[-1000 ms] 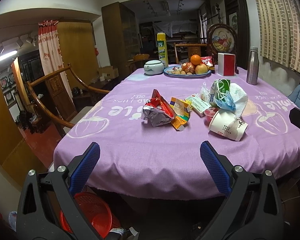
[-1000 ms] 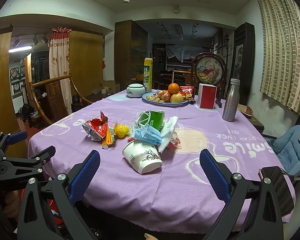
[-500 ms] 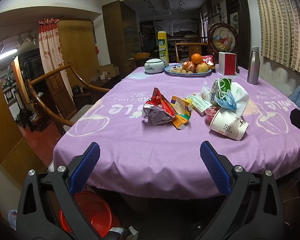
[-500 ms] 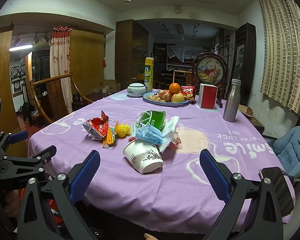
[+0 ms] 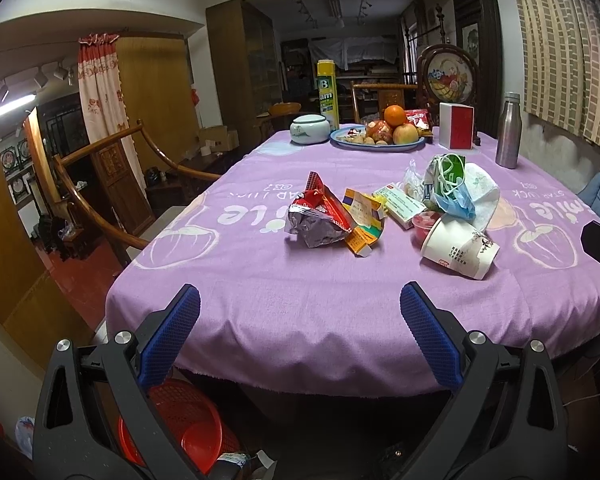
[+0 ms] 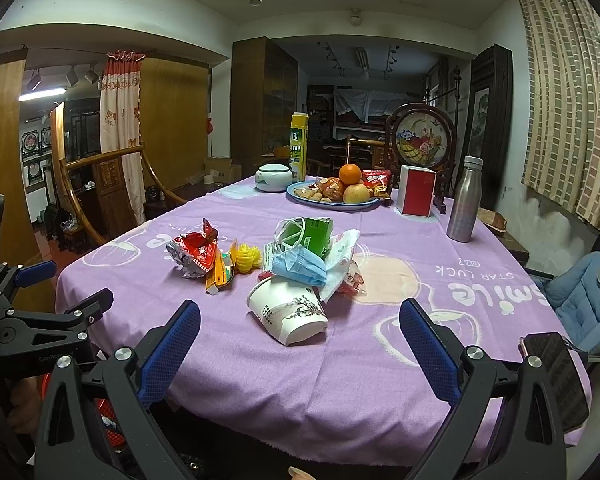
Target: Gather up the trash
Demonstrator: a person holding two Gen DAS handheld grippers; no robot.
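the paper cup lies on its side on the purple tabletop, its long axis slanting from the mouth at the far left to the base at the near right, directly ahead of the right gripper and nearer to it than to the left gripper, which faces the crumpled snack wrapper farther off. both grippers hover at the near edge with jaws spread wide and nothing between them. the blue face mask and other litter sit just behind the cup, the red basket below on the floor.
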